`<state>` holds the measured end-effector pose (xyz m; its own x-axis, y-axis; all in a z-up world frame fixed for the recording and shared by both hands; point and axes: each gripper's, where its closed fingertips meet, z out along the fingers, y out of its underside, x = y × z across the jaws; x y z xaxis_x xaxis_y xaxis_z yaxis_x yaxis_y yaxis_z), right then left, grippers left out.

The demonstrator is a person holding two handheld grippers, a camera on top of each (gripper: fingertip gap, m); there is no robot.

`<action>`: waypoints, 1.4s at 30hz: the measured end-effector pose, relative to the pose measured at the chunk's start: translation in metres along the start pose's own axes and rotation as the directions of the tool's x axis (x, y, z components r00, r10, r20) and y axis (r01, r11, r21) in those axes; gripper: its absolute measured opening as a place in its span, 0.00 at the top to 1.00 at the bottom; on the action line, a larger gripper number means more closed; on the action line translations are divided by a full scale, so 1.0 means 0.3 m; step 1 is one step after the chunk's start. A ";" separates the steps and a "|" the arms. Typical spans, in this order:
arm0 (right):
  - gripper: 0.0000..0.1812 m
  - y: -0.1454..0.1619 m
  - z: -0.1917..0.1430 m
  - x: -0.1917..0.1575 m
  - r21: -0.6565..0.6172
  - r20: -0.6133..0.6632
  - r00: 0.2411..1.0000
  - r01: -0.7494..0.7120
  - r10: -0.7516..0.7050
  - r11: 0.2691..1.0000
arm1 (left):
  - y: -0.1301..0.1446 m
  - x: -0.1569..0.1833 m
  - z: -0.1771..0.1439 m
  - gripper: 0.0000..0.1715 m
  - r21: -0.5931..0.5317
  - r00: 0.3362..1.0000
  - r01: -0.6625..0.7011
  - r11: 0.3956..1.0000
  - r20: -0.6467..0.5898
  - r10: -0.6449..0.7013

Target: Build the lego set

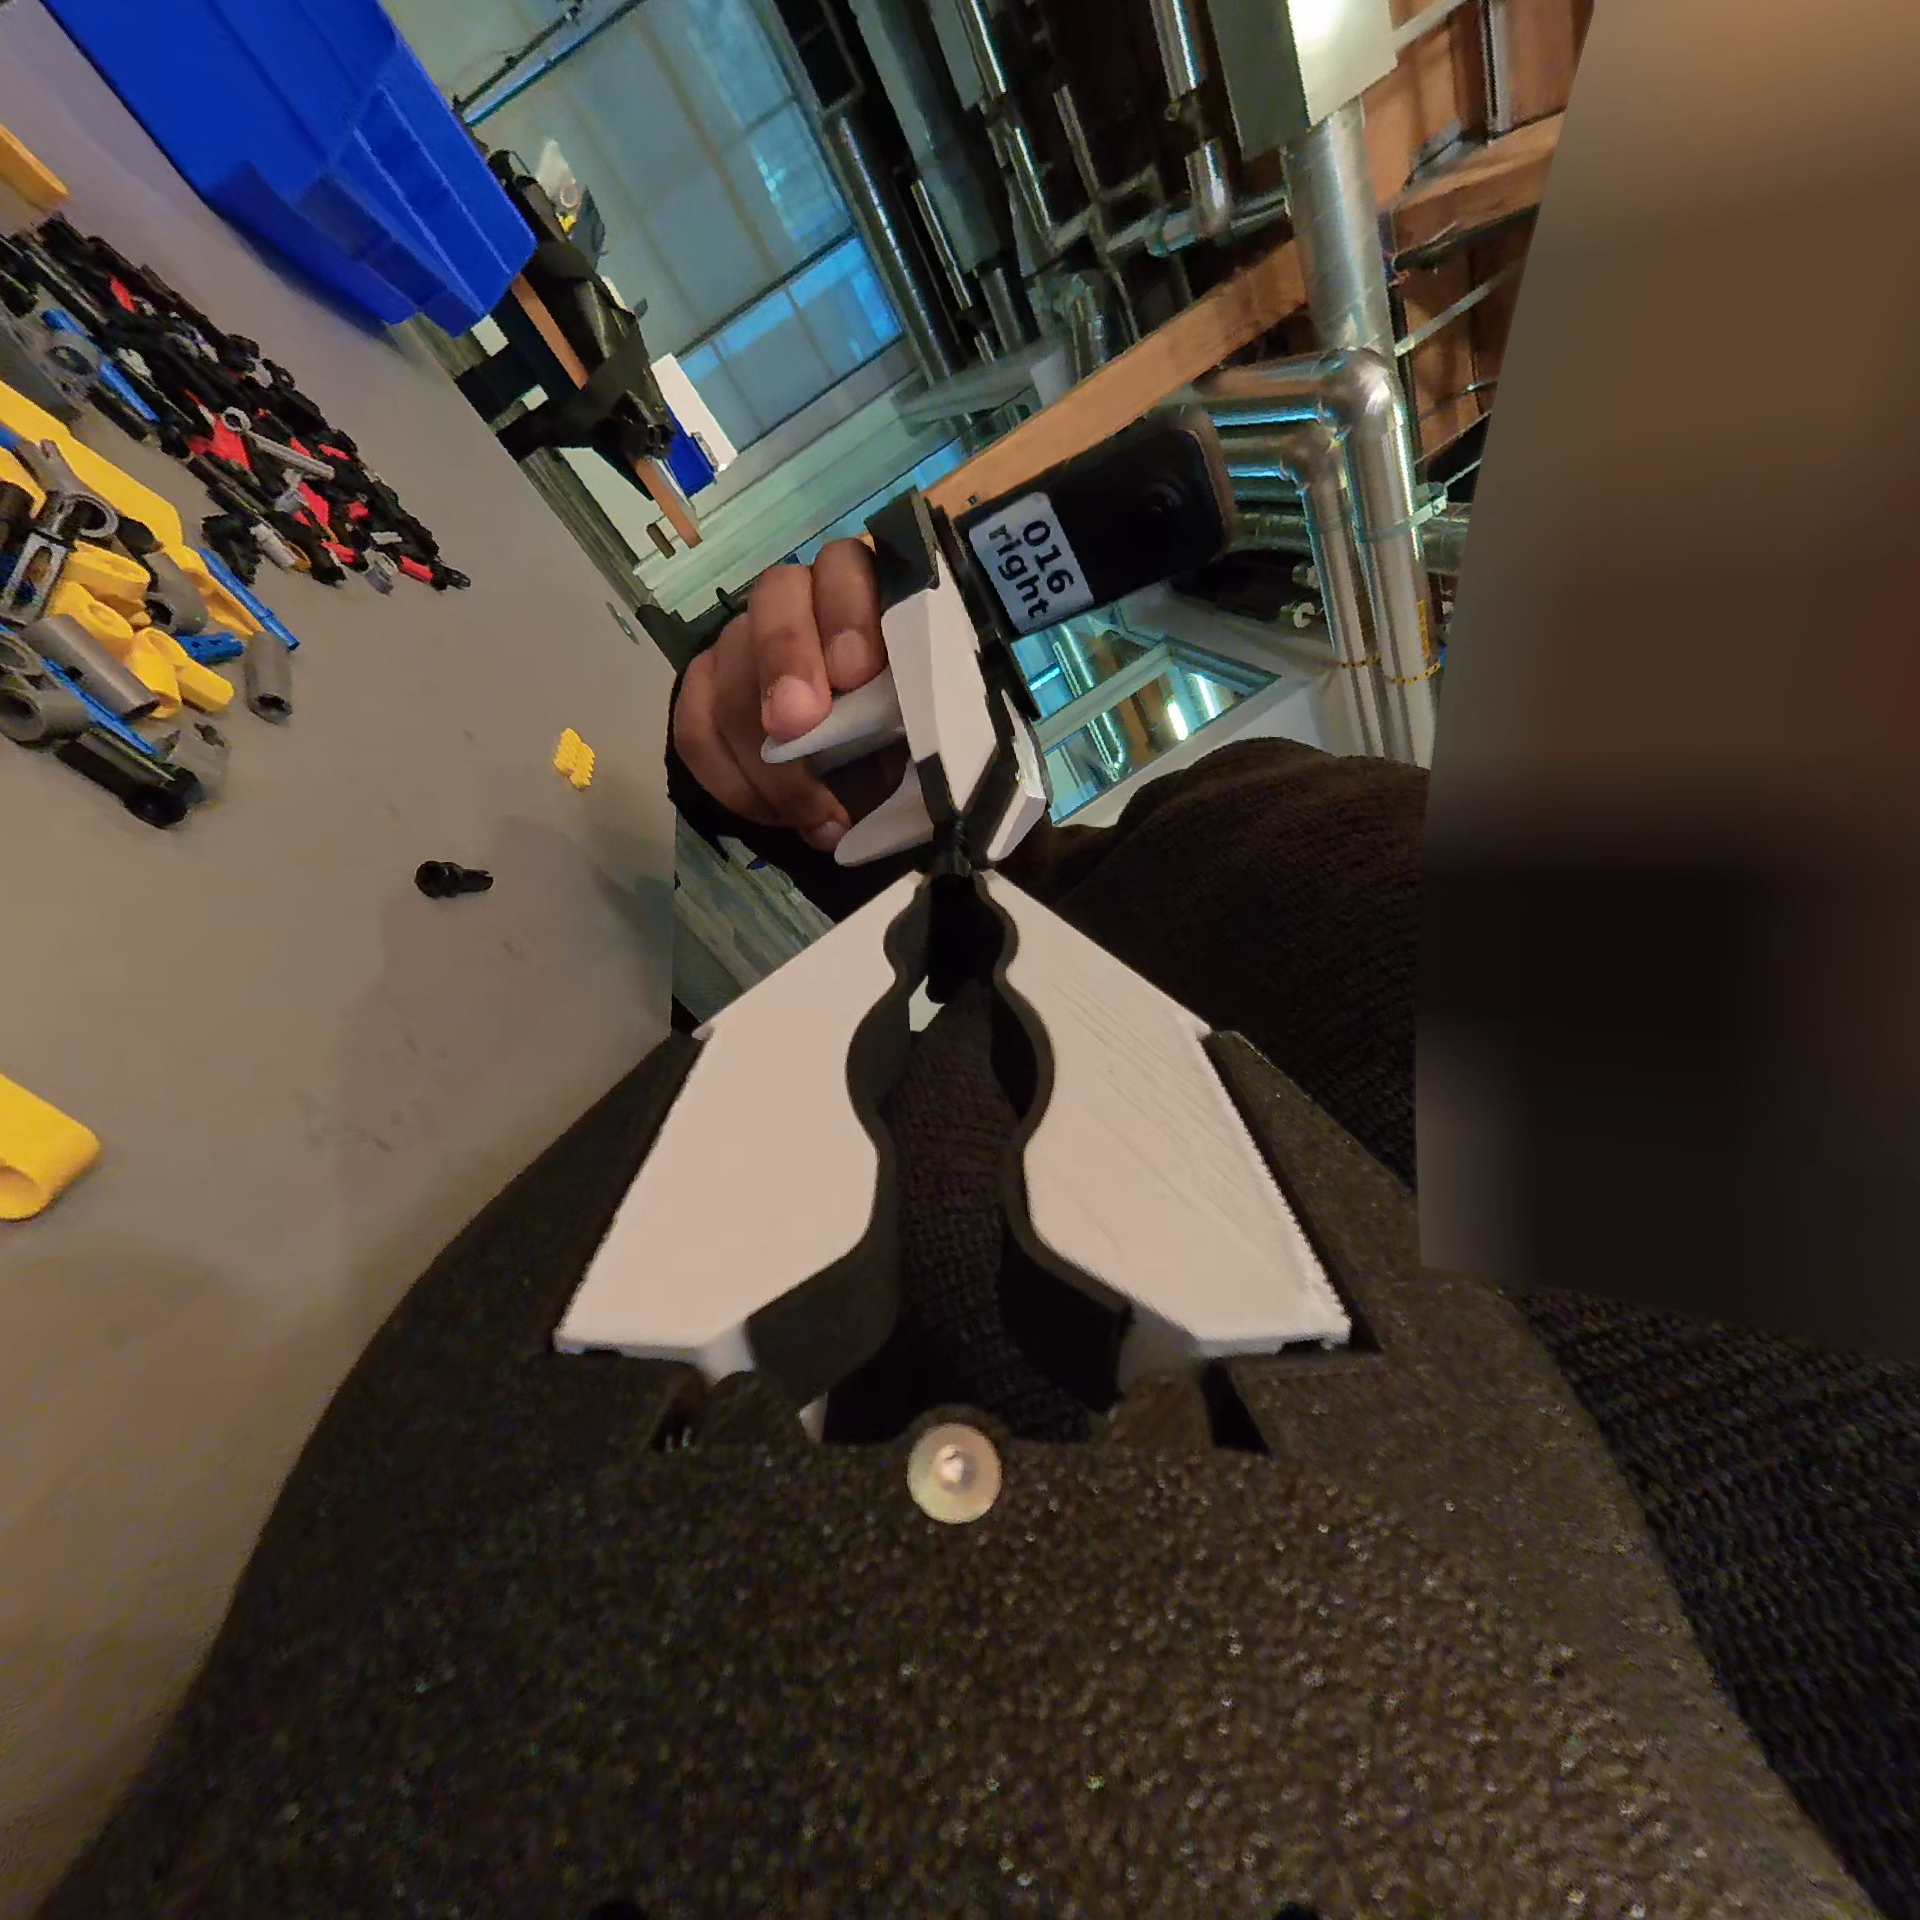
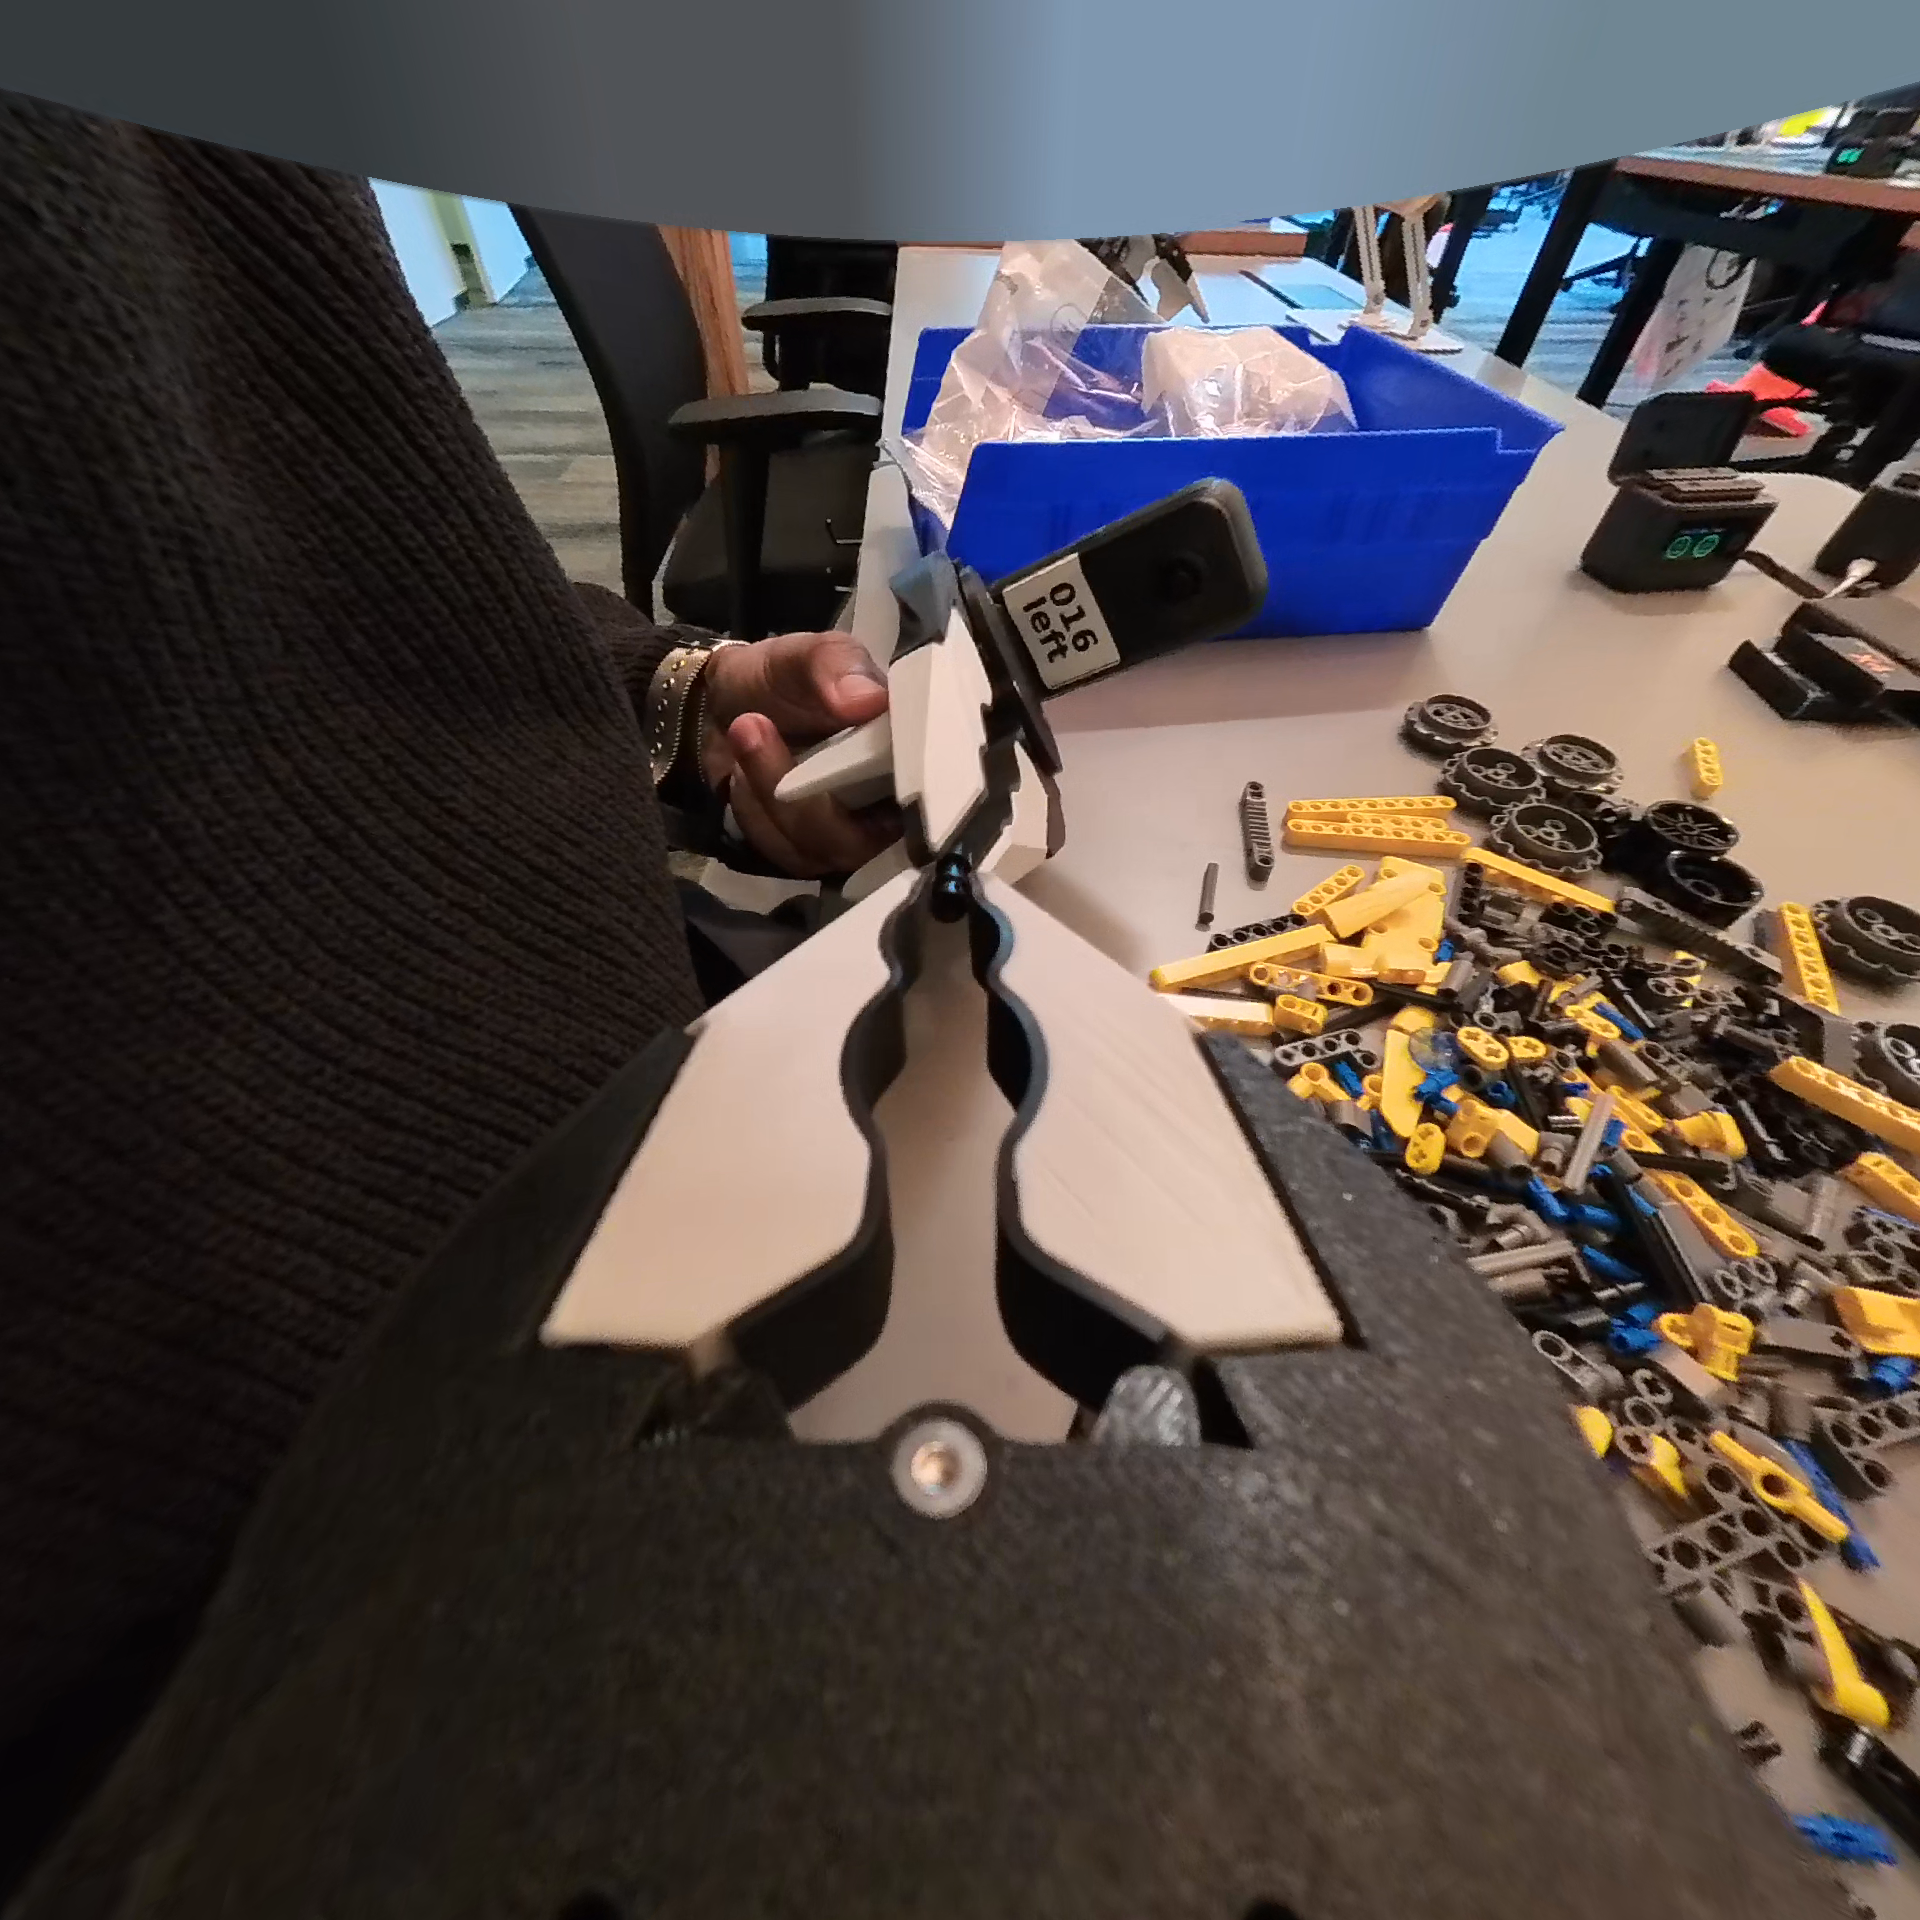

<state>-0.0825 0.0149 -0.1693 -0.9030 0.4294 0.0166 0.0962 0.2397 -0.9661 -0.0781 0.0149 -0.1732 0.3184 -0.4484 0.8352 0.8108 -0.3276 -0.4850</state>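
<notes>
My left gripper point(image 1: 951, 896) and my right gripper point(image 2: 948, 906) meet tip to tip in the air, off the table's edge and in front of a person's dark sweater point(image 2: 260, 831). Both have their jaws closed on a small black pin-like piece point(image 2: 948, 885), which also shows in the left wrist view point(image 1: 948, 930). Whether it is one piece or two joined ones is hidden by the fingertips. The right gripper point(image 1: 961, 836) shows opposite in the left wrist view, held by a hand point(image 1: 769, 707). The left gripper point(image 2: 954, 854) shows likewise in the right wrist view.
A grey table point(image 2: 1143, 748) bears a big pile of yellow, black, grey and blue building parts point(image 2: 1558, 1122), black wheels point(image 2: 1558, 810) and a blue bin point(image 2: 1351, 520) with plastic bags. Black devices point(image 2: 1683, 509) stand at the back. A loose black pin point(image 1: 452, 878) and a yellow piece point(image 1: 574, 756) lie apart. Less than 4 cm separates the two grippers' tips.
</notes>
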 end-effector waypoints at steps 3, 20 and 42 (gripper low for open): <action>0.97 -0.004 -0.001 0.001 -0.008 0.012 1.000 -0.001 0.001 1.000 | -0.004 0.002 0.000 0.96 0.009 1.000 -0.010 1.000 -0.002 0.010; 0.97 -0.004 -0.004 0.014 -0.020 0.012 1.000 -0.020 0.020 1.000 | -0.017 -0.004 -0.005 0.96 0.033 1.000 0.002 0.999 0.005 -0.002; 0.98 0.008 0.007 0.020 0.000 0.021 0.995 -0.093 0.093 0.996 | -0.019 -0.017 -0.013 0.97 0.024 0.999 -0.003 1.000 0.036 0.002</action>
<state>-0.0885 0.0162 -0.1721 -0.8988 0.4312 -0.0788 0.1798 0.1987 -0.9634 -0.0863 0.0159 -0.1757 0.3379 -0.4187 0.8429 0.8213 -0.3063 -0.4813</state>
